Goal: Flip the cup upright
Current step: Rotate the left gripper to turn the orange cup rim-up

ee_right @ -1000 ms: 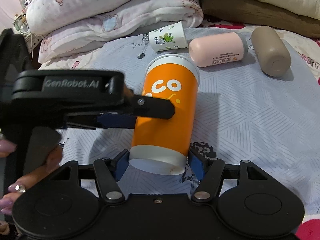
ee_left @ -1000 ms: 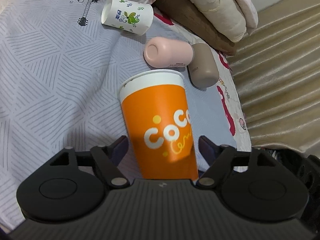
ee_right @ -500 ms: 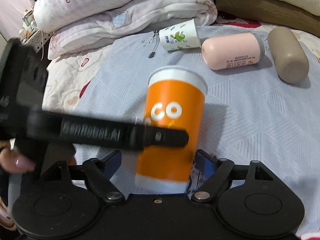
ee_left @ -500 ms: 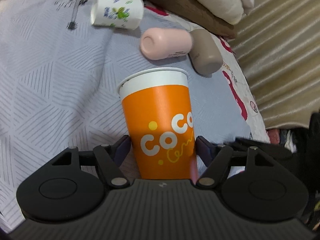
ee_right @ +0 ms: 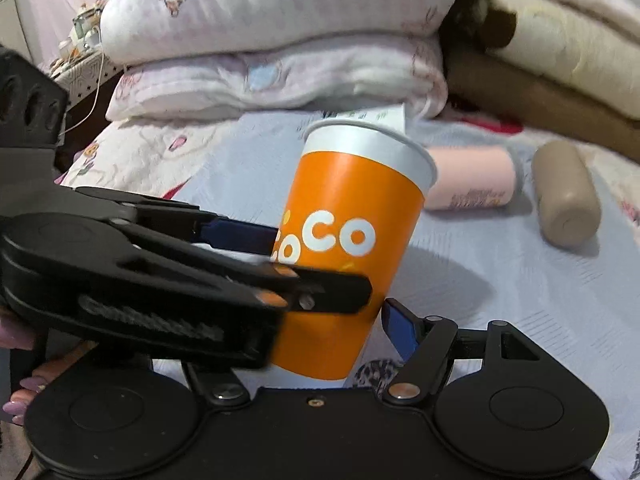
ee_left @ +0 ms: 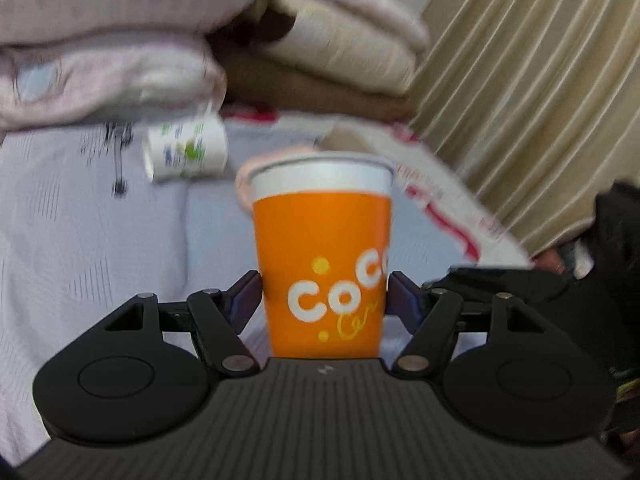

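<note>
The orange paper cup [ee_left: 324,256] with white "CoCo" letters stands nearly upright, rim on top, slightly tilted in the right wrist view [ee_right: 352,240]. My left gripper [ee_left: 322,300] is shut on the cup's lower half, a blue pad on each side. It enters the right wrist view from the left [ee_right: 316,276]. My right gripper [ee_right: 332,332] is at the cup's base; its right finger [ee_right: 400,328] stands just off the cup wall, and its left finger is hidden behind the left gripper.
On the grey patterned bedsheet [ee_right: 520,300] lie a small white cup with green print [ee_left: 184,152], a pink tumbler [ee_right: 472,184] and a brown tumbler [ee_right: 564,200]. Folded quilts and blankets [ee_right: 280,40] are stacked behind. A beige curtain [ee_left: 540,80] hangs at the right.
The orange cup has swung from lying on the sheet to nearly upright, held by my left gripper. My right gripper's fingers stay at the cup's base, now a little apart from it.
</note>
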The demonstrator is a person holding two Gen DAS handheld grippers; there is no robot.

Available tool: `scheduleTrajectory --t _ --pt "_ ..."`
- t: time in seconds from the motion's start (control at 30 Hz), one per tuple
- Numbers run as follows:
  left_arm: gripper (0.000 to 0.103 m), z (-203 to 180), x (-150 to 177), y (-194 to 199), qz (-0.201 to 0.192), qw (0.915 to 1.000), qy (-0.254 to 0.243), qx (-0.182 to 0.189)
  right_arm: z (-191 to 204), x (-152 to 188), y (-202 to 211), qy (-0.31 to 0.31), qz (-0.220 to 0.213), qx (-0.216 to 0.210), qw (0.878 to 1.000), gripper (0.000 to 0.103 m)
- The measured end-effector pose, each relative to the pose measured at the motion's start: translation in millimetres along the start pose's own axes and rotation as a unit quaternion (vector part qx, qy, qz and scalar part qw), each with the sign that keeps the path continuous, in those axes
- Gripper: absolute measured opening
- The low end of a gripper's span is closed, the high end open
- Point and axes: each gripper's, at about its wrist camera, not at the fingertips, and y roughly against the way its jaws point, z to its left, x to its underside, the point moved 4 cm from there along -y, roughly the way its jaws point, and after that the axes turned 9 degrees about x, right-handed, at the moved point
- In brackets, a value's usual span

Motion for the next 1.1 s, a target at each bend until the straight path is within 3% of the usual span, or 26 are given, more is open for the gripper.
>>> scheduleTrajectory --t 0.07,0.27,0.63,0.87,1.1 --pt "0.067 -4 -6 8 -0.019 0.9995 -0.020 0.017 2 -1 2 0.005 -0.022 0.009 1.000 0.076" --pt "0.068 -5 -10 18 -0.036 0.9979 -0.054 0.002 14 -6 4 0.031 -0.082 0.027 0.996 0.075" --pt "0.069 -11 3 14 -0.038 0.9909 -0.125 -0.030 32 14 -12 0.100 -0.164 0.107 0.976 0.075" --pt "0.069 0 14 3 -0.030 0.9924 -0.118 -0.022 33 24 -26 0.117 -0.177 0.144 0.967 0.074" --pt "0.067 6 31 -13 0.001 0.9909 -0.131 -0.031 27 29 -37 0.106 -0.164 0.146 0.970 0.072"
